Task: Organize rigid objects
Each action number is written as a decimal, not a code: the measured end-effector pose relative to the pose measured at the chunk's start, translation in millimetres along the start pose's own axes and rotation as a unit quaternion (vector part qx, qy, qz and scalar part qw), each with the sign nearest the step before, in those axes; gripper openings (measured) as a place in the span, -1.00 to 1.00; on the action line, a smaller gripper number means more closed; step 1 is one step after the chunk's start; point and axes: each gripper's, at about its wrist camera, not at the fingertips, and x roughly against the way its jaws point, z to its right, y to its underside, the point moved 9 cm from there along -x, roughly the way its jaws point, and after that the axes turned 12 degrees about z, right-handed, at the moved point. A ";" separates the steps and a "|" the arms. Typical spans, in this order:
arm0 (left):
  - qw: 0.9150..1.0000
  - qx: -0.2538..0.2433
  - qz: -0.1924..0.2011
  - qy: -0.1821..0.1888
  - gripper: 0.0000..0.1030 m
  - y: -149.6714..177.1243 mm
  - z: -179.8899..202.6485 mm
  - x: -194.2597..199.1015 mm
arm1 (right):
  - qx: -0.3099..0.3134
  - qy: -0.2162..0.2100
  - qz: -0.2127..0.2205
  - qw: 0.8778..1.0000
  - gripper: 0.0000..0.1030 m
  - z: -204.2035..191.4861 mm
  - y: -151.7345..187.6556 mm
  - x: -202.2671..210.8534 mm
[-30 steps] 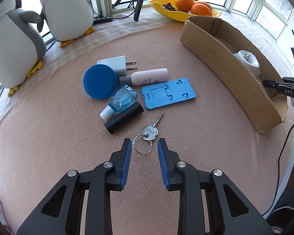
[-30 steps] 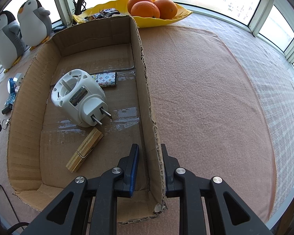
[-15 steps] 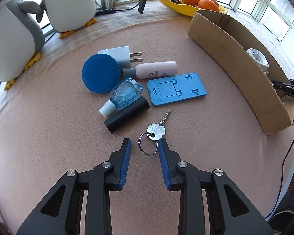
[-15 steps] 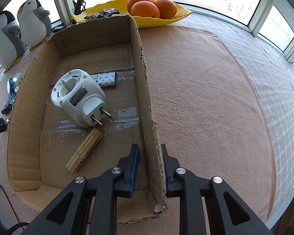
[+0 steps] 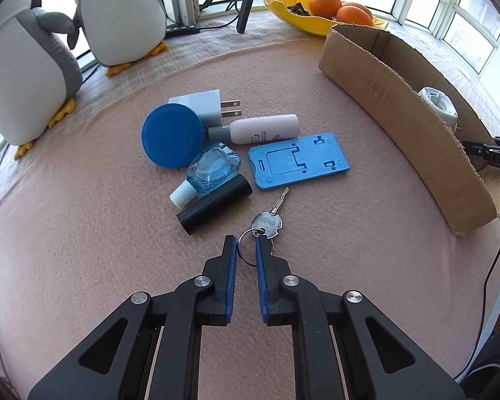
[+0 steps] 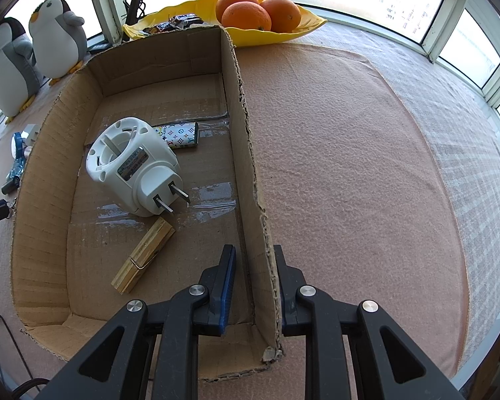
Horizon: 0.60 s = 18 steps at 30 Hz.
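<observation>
**Key ring caught at L tips, box off to the right**

L gripper (image 5: pixel 246 250) is clenched down onto the key ring (image 5: pixel 244 248), jaws pinched across the wire loop, pointing steeply at the pink mat (image 5: pixel 83 233); the key (image 5: pixel 270 217) itself lies just past the tips, its long axis running up and right toward the blue phone stand (image 5: pixel 298 160). Just beyond and left sits the black tube (image 5: pixel 215 204), then the rest of the pile (bottles, blue lid, charger). Cardboard box (image 5: pixel 400 100) lies well to the right, so the carry prob. goes that way. R gripper (image 6: pixel 253 260) is clamped on the box's near wall (image 6: pixel 250 200), inside pad and outside pad either side of the cardboard; L is plainly the nearer hand for the key.
</observation>
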 end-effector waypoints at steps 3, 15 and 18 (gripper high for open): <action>1.000 0.005 -0.002 0.007 -0.82 0.4 2.0 0.0 | 0.000 0.000 0.000 1.000 -0.62 -0.4 0.1 0.1; 1.000 0.019 -0.012 0.014 -0.43 -3.9 9.8 -7.4 | 0.001 0.000 0.000 1.000 -0.62 -0.2 0.1 -0.2; 1.000 0.004 -0.010 0.005 -0.43 -7.1 14.2 -11.1 | 0.001 0.000 0.000 1.000 -0.62 -0.4 0.2 0.0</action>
